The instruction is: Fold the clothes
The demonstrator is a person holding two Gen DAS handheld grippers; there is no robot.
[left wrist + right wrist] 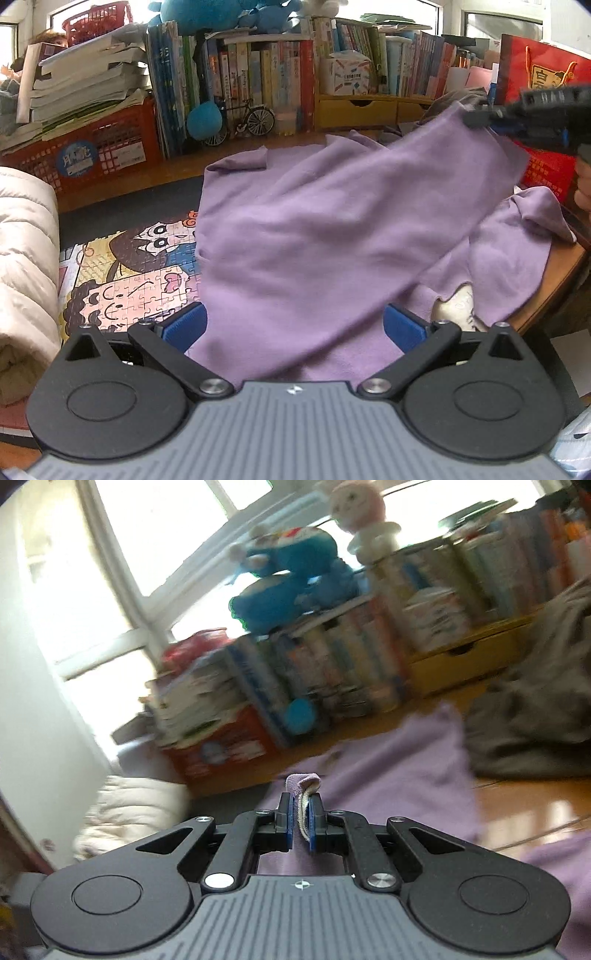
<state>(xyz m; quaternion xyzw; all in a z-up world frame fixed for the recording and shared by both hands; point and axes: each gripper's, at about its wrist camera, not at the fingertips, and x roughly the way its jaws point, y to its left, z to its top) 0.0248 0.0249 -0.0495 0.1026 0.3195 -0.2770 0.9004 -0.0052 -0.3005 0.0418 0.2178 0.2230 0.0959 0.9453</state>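
Note:
A lilac garment [314, 229] lies spread over the table, one corner lifted toward the upper right. My right gripper [469, 119] holds that corner up, with a hand behind it at the right edge. In the right wrist view the right gripper [303, 812] is shut on a folded hem of the lilac garment [388, 775], a nub of cloth sticking out past the blue pads. My left gripper [293, 326] sits low at the near edge. Its blue fingers [184, 326] stand wide apart and the lilac cloth runs between them without being pressed.
A cartoon puzzle mat [129, 266] lies under the garment. A cream padded jacket [22, 258] is at the left. At the back are a red crate [92, 147], books and a yellow drawer unit [354, 107]. A grey garment [535, 720] is heaped at the right. A red bag [535, 74] stands there too.

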